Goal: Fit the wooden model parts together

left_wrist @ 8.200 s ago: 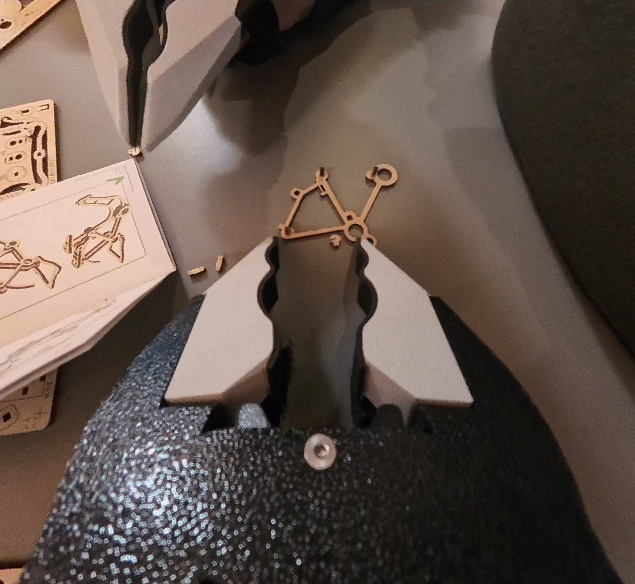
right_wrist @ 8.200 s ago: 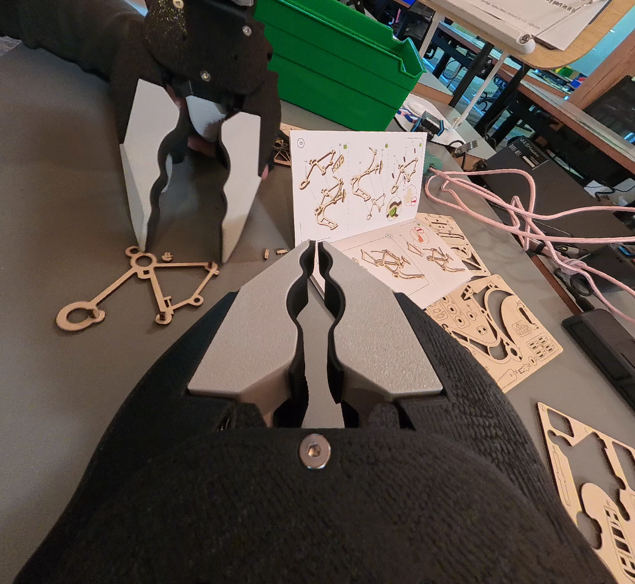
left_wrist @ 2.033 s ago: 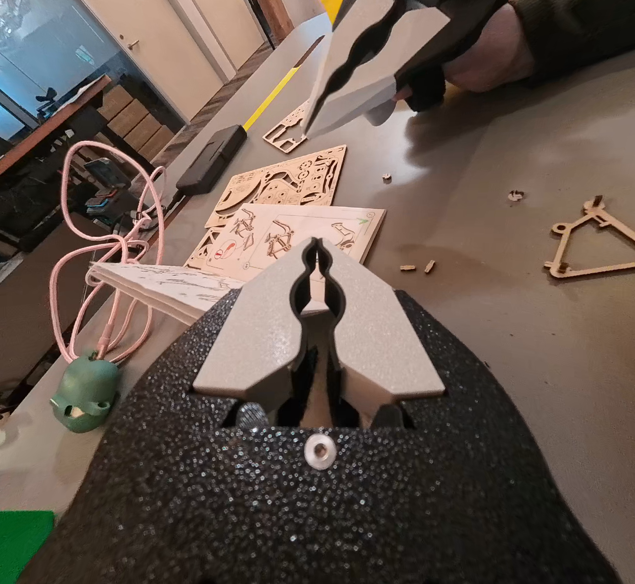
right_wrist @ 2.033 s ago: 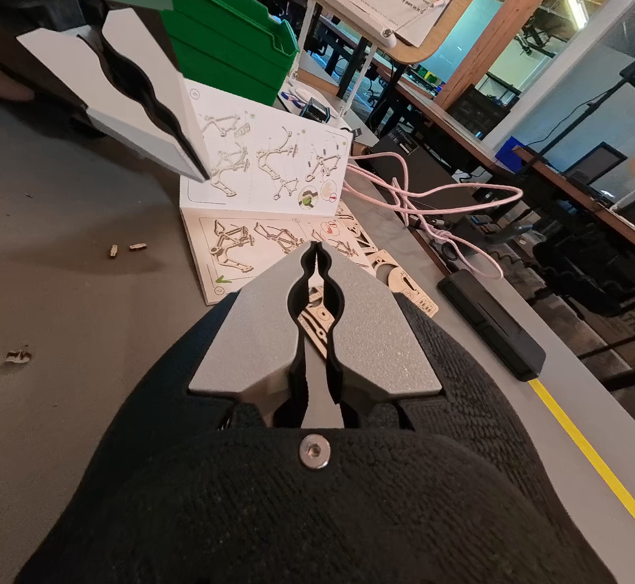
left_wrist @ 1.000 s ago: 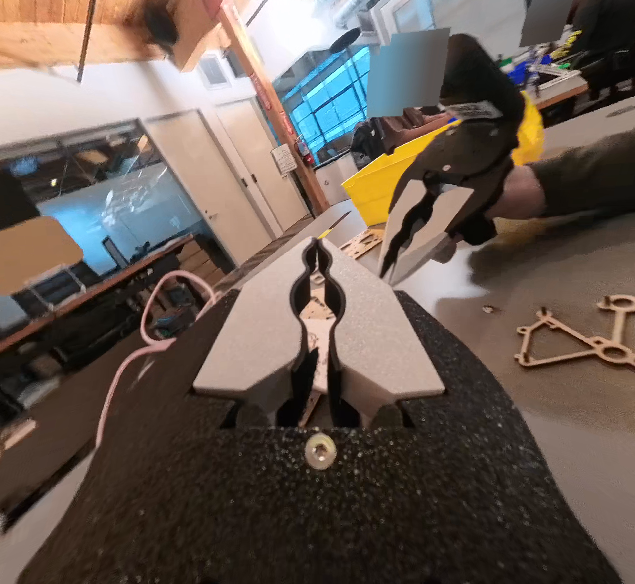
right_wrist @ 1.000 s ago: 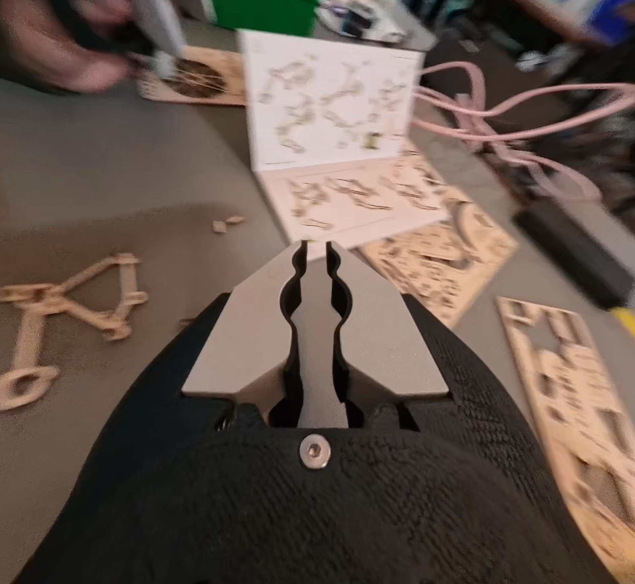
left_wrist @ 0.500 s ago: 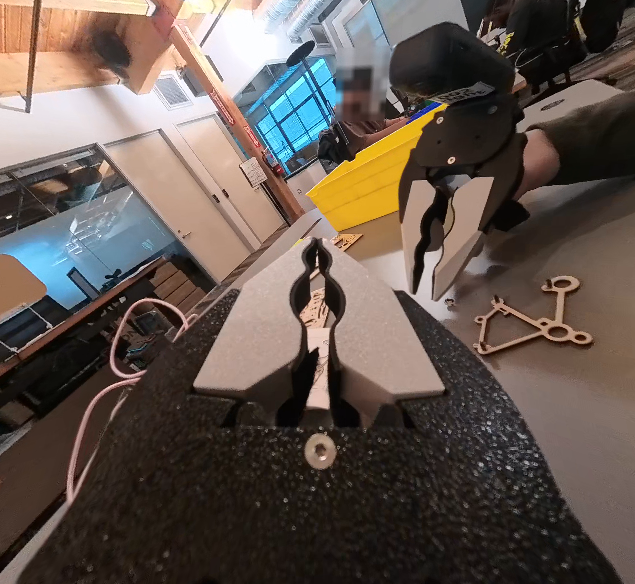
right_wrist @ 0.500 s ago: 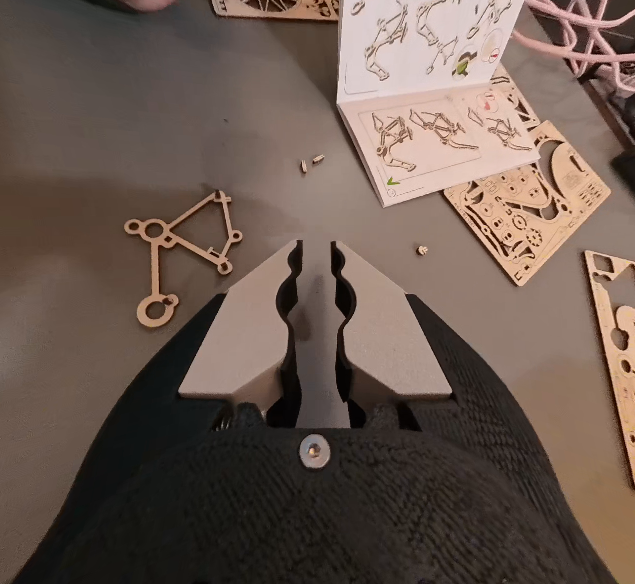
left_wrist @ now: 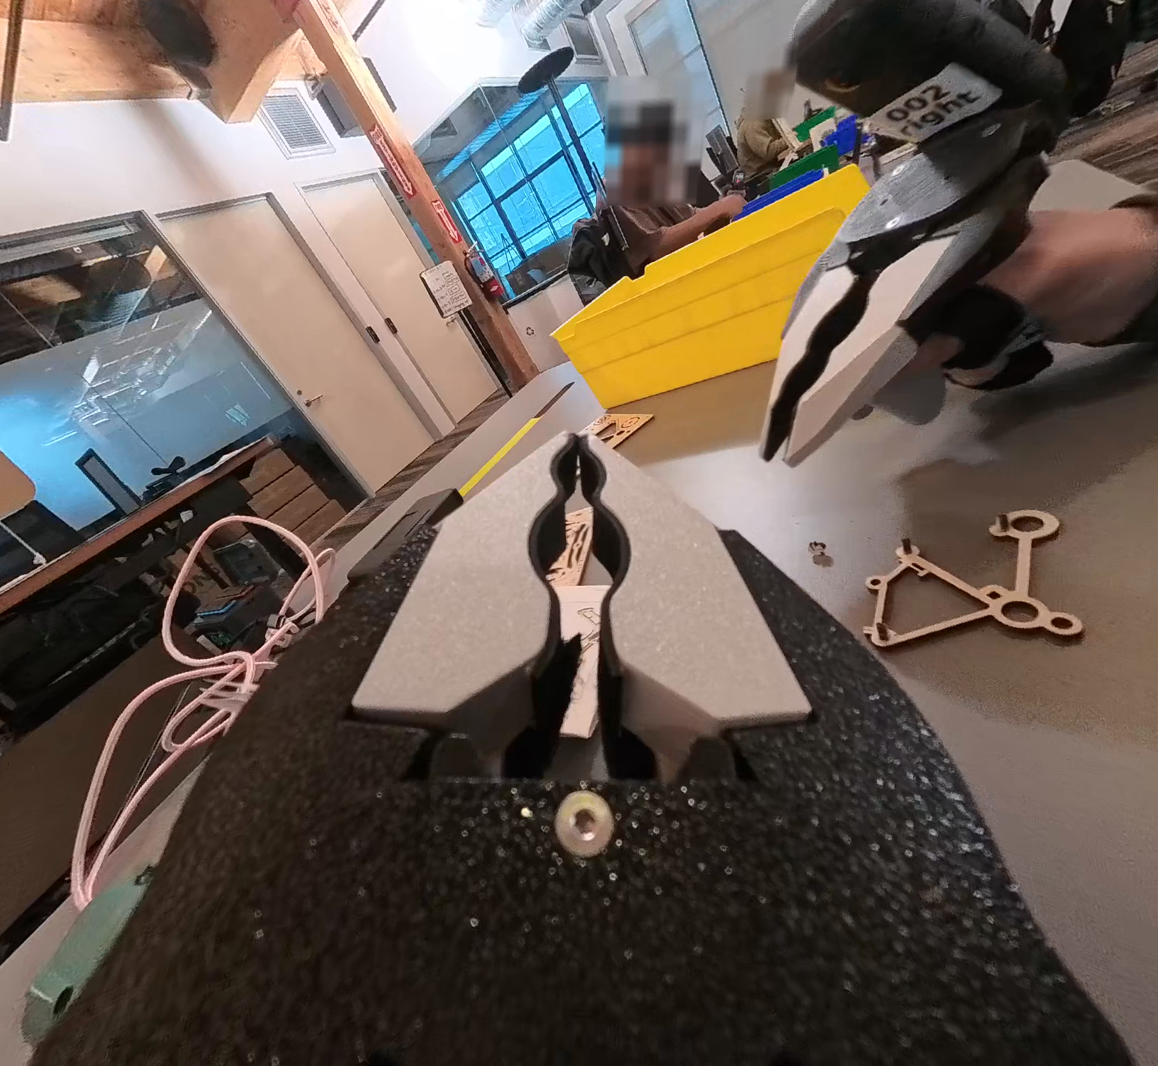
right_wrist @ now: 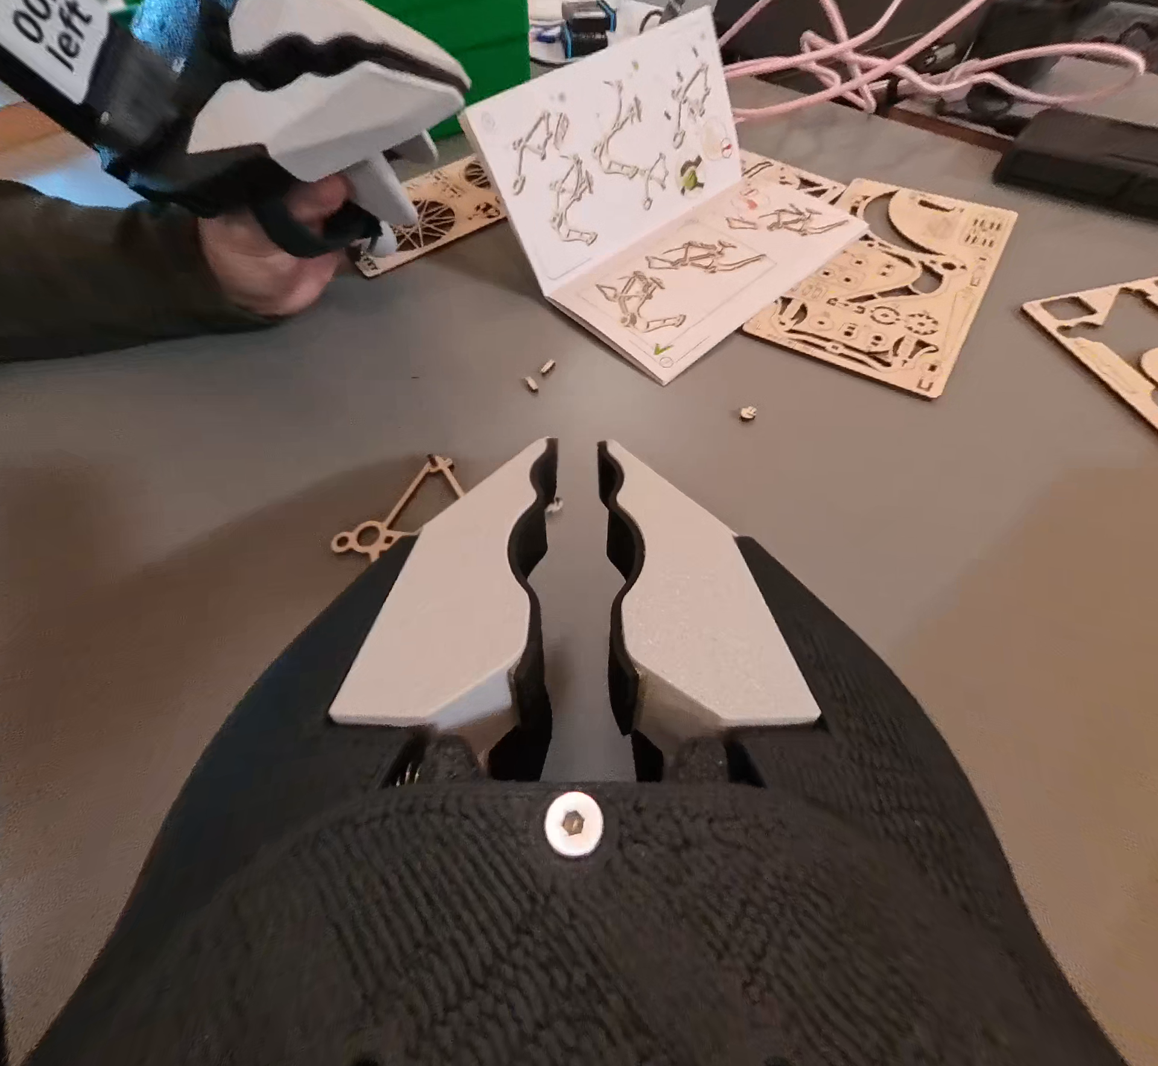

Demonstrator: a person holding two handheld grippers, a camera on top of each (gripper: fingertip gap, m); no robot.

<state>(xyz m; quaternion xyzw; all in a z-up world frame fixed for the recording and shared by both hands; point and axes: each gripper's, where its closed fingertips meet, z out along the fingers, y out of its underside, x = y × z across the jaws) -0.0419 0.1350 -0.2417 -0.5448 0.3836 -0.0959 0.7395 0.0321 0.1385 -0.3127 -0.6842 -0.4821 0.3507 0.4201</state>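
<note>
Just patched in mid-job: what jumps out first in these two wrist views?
The wooden triangular frame piece lies flat on the grey table, with the right gripper open just above it. Behind it an instruction booklet stands propped open beside laser-cut wooden sheets. The left gripper is shut and lifted off the table.

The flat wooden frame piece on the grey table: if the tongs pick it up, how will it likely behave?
The wooden frame piece looks thin and lies flat on the table, so getting under an edge may be hard. Its narrow struts and small rings suggest it is light but probably fragile; a hard squeeze could snap it.
</note>
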